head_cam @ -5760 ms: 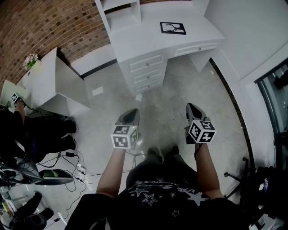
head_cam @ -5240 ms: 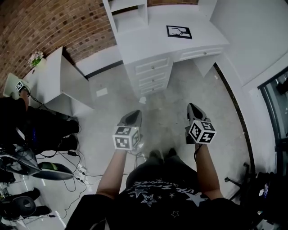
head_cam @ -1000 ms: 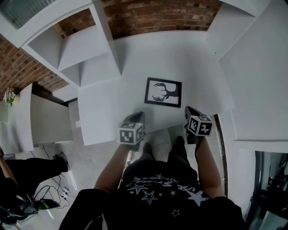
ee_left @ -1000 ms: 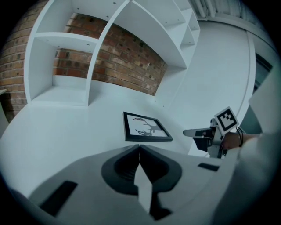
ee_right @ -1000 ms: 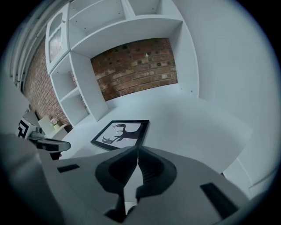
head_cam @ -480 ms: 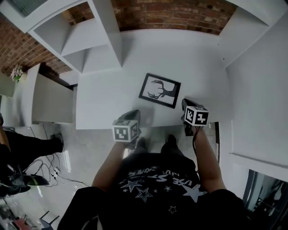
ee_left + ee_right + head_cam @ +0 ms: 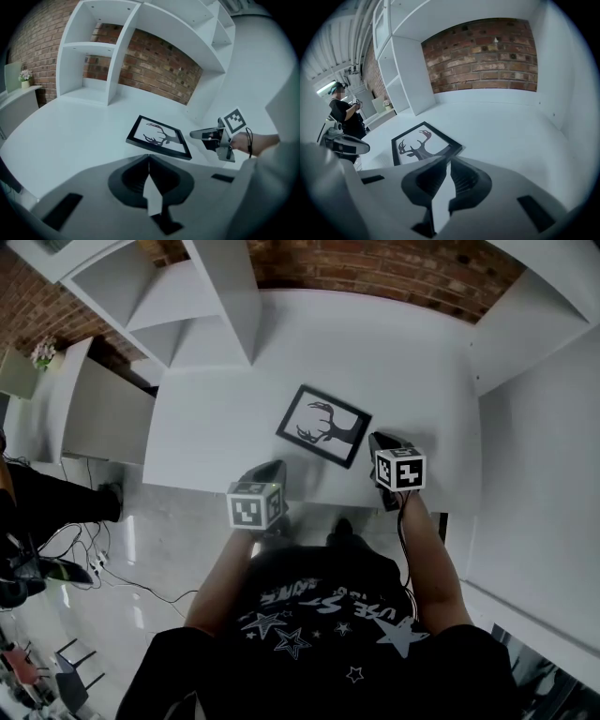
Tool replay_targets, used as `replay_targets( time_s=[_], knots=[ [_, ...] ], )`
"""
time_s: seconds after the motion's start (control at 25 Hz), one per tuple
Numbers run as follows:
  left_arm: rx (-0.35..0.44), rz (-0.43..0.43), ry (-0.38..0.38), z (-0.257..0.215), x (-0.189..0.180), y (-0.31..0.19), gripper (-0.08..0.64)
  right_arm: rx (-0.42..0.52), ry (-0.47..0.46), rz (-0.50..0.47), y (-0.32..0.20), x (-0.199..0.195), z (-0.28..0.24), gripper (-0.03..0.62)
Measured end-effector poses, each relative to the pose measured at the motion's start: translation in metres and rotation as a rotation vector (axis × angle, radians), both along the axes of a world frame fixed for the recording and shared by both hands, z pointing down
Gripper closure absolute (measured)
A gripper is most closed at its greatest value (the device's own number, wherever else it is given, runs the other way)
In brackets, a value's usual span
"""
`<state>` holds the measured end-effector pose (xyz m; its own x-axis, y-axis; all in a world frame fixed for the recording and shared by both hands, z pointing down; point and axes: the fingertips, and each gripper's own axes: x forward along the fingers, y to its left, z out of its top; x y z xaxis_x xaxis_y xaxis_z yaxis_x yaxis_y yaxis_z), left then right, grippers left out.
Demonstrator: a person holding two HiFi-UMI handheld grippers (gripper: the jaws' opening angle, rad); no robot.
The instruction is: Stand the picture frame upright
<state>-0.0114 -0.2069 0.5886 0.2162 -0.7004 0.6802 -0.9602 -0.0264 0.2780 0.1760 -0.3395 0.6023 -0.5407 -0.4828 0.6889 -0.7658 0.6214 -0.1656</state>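
Where it lies flat, the rectangular picture frame (image 7: 323, 426) looks black-edged.

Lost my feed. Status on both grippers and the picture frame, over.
Left gripper shut, empty, short of the picture frame. Right gripper shut, empty, near its right corner. Frame lying flat on the white desk. Nothing in the way.

A home-style study set inside a workroom: white wooden desk (image 7: 403, 362) with built-in white shelving (image 7: 230, 296), red brick wall (image 7: 394, 268), loose black cables (image 7: 70, 554) on glossy grey floor (image 7: 173, 545).
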Motion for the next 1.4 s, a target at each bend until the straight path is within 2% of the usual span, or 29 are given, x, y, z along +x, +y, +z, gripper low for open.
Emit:
replay_targets(
  time_s=[0.16,0.28,0.4,0.68,0.88,1.08,1.2,1.4],
  knots=[
    [-0.020,-0.045,0.003,0.007,0.000,0.001,0.541,0.030,0.007,-0.108,-0.015,-0.014,-0.002,0.566],
    [-0.023,-0.085,0.007,0.010,-0.002,-0.002,0.541,0.045,0.028,-0.182,-0.025,-0.022,-0.002,0.492],
    [-0.027,-0.118,0.003,0.011,-0.005,-0.005,0.541,0.061,0.061,-0.245,-0.035,-0.031,0.000,0.468],
    [-0.027,-0.175,0.006,0.012,-0.009,-0.008,0.541,0.102,0.173,-0.416,-0.051,-0.053,0.010,0.454],
    [-0.028,-0.203,0.013,0.013,-0.012,-0.007,0.541,0.074,0.242,-0.520,-0.053,-0.058,0.022,0.453],
    [-0.034,-0.198,0.018,0.014,-0.011,-0.009,0.541,0.040,0.248,-0.545,-0.050,-0.060,0.027,0.454],
    [-0.038,-0.178,0.022,0.015,-0.007,-0.011,0.541,0.055,0.272,-0.550,-0.049,-0.060,0.028,0.491],
    [-0.034,-0.139,0.016,0.015,-0.009,-0.016,0.541,0.069,0.299,-0.557,-0.048,-0.061,0.028,0.505]
  ],
)
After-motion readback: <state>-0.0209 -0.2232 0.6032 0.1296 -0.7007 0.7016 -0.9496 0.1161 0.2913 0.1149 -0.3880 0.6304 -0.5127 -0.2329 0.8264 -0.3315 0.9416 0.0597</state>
